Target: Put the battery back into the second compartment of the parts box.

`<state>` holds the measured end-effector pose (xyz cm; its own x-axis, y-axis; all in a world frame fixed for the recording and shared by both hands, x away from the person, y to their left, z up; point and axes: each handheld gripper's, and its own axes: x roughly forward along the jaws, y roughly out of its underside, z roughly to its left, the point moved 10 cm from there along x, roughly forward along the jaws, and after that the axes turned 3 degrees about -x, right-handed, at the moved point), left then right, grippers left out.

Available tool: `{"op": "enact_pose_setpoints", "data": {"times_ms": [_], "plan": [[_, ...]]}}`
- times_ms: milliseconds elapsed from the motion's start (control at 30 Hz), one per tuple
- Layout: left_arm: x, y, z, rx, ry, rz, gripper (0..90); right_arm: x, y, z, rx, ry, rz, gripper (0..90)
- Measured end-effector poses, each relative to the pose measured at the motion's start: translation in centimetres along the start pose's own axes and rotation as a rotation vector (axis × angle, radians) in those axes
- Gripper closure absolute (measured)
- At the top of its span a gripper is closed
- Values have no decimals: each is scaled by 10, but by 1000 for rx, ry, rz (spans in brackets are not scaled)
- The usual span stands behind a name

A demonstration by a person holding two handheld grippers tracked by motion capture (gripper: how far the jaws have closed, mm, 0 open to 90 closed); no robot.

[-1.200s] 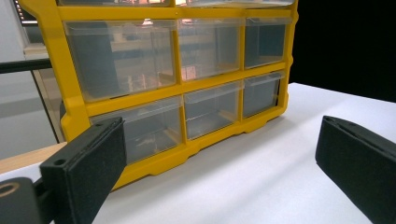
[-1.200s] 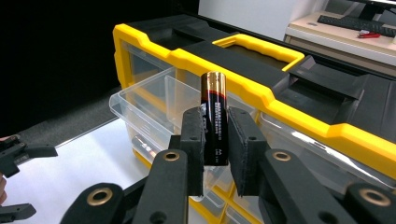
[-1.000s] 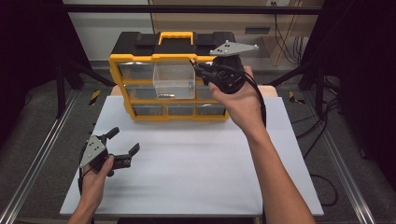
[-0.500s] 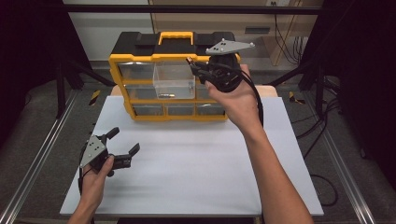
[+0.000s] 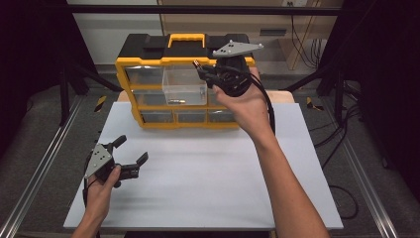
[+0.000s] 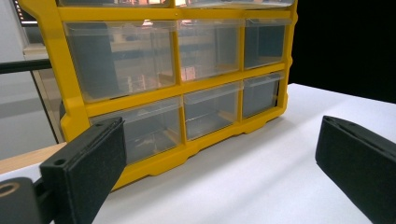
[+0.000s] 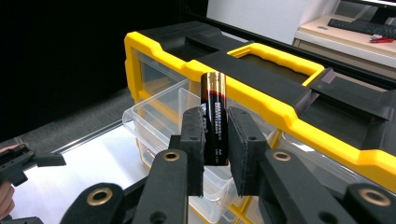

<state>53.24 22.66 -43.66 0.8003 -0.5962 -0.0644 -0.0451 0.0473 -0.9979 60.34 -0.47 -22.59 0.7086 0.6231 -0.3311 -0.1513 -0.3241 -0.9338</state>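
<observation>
A yellow and black drawer organizer [image 5: 148, 64] [image 6: 70, 93] [image 7: 261, 88] stands at the back of the white table. Its clear top-middle drawer [image 5: 184, 87] [image 7: 159, 114] is pulled out, with a small object lying on its floor. My right gripper [image 5: 204, 72] [image 7: 215, 140] is held just right of and above that drawer, shut on a black and gold battery [image 7: 214, 116] [image 5: 196, 63] that stands upright between the pads. My left gripper [image 5: 131, 156] [image 6: 219, 158] rests low at the table's front left, open and empty, facing the organizer's lower drawers.
The white table top [image 5: 208, 173] stretches in front of the organizer. Metal rails [image 5: 39, 163] run along both sides of the table, and cables [image 5: 346, 124] lie on the floor to the right.
My right gripper has shifted slightly left and up with the battery, nearer over the open drawer. The left gripper has stayed put.
</observation>
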Motion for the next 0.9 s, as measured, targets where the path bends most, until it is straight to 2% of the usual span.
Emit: {"op": "enact_pose_setpoints", "data": {"times_ms": [333,900], "plan": [[0,0,0,1,1,0,15,6,-2,2,6,-8,6,772],[1,0,0,-1,3,0,15,25,3,-2,22,-6,54,772]]}}
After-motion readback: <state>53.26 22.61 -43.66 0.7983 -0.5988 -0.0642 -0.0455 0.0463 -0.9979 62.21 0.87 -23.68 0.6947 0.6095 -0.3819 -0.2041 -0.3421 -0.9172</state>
